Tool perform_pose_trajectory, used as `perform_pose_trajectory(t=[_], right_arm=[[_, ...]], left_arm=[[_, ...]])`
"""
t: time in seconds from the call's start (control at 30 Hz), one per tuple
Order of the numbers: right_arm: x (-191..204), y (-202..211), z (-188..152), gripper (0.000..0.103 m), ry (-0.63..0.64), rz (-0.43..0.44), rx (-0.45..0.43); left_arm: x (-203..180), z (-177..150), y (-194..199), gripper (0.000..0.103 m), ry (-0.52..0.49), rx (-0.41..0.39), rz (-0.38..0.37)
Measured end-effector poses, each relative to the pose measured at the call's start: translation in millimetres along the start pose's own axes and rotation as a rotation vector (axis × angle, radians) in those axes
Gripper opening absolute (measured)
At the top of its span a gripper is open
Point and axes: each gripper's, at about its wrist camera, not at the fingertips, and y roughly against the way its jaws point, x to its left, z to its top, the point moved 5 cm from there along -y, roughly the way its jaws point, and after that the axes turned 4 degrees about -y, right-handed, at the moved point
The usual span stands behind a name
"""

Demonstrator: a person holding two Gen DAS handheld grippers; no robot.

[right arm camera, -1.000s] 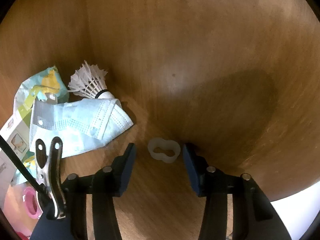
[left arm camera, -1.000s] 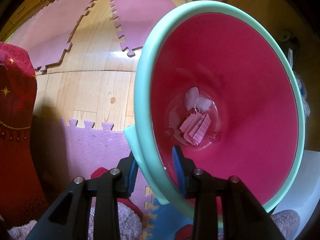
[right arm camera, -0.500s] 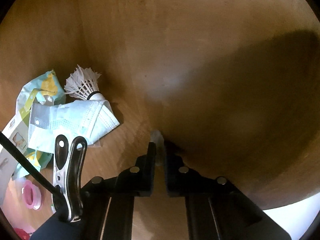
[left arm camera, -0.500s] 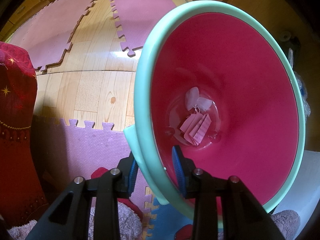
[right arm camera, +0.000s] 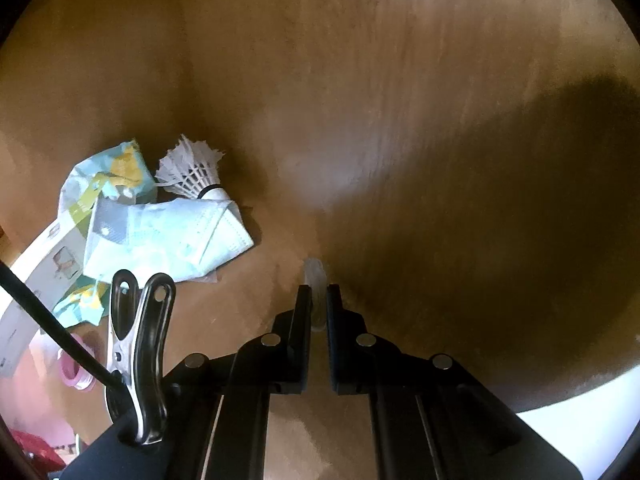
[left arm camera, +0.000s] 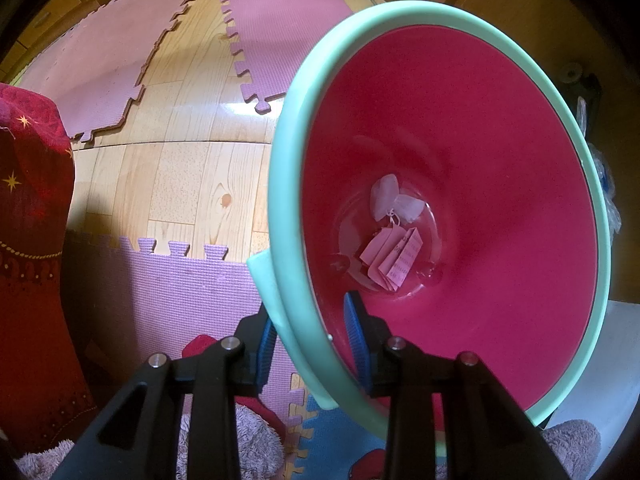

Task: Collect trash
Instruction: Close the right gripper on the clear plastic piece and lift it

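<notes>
My left gripper [left arm camera: 310, 334] is shut on the mint-green rim of a red basin [left arm camera: 460, 160], held tilted above the floor. In its bottom lie a folded pink paper [left arm camera: 394, 258] and a whitish wrapper [left arm camera: 390, 200]. My right gripper [right arm camera: 318, 294] is shut on a small clear plastic ring piece [right arm camera: 314, 274] just above the brown wooden table [right arm camera: 400, 100]. To its left lie a light-blue face mask [right arm camera: 172, 240], a white shuttlecock [right arm camera: 192, 172] and a crumpled printed wrapper [right arm camera: 108, 172].
Purple foam mats [left arm camera: 160, 292] cover parts of the wood floor [left arm camera: 180, 176]. A red cloth [left arm camera: 32, 240] hangs at the left. A pink ring [right arm camera: 74, 372] and a white card [right arm camera: 36, 276] lie at the table's left. A metal clip [right arm camera: 136, 340] sits on my right gripper.
My right gripper closed on the clear plastic piece and has lifted it slightly. The left gripper and basin have not moved.
</notes>
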Motion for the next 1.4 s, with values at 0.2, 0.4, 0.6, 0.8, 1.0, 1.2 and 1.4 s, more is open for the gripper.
perform_pose_trajectory(t=[0.2, 0.4, 0.6, 0.8, 1.0, 1.2, 1.4], right_arm=[[19.8, 0.3, -3.7, 0.008, 0.028, 0.033, 0.000], [33.8, 15.3, -6.0, 0.008, 0.077, 0.044, -0.014], [46.8, 23.5, -13.1, 0.008, 0.127, 0.030, -0.023], [55.8, 31.0, -18.0, 0.008, 0.141, 0.041, -0.023], [56.1, 41.0, -24.6, 0.008, 0.160, 0.041, -0.015], [57.6, 49.8, -34.5, 0.008, 0.173, 0.053, -0.006], [63.3, 58.0, -44.5, 0.008, 0.179, 0.085, 0.003]], left_arm=[[-0.1, 0.1, 0.0, 0.034, 0.001, 0.000, 0.000], [-0.1, 0.2, 0.0, 0.034, 0.001, 0.000, -0.001], [0.0, 0.3, 0.1, 0.034, 0.000, 0.000, -0.001], [-0.1, 0.3, 0.1, 0.034, 0.001, 0.001, -0.001], [0.1, 0.4, 0.1, 0.034, 0.001, 0.000, -0.001], [0.2, 0.3, 0.1, 0.034, 0.001, 0.001, -0.001], [0.2, 0.2, 0.2, 0.034, 0.001, 0.001, -0.001]])
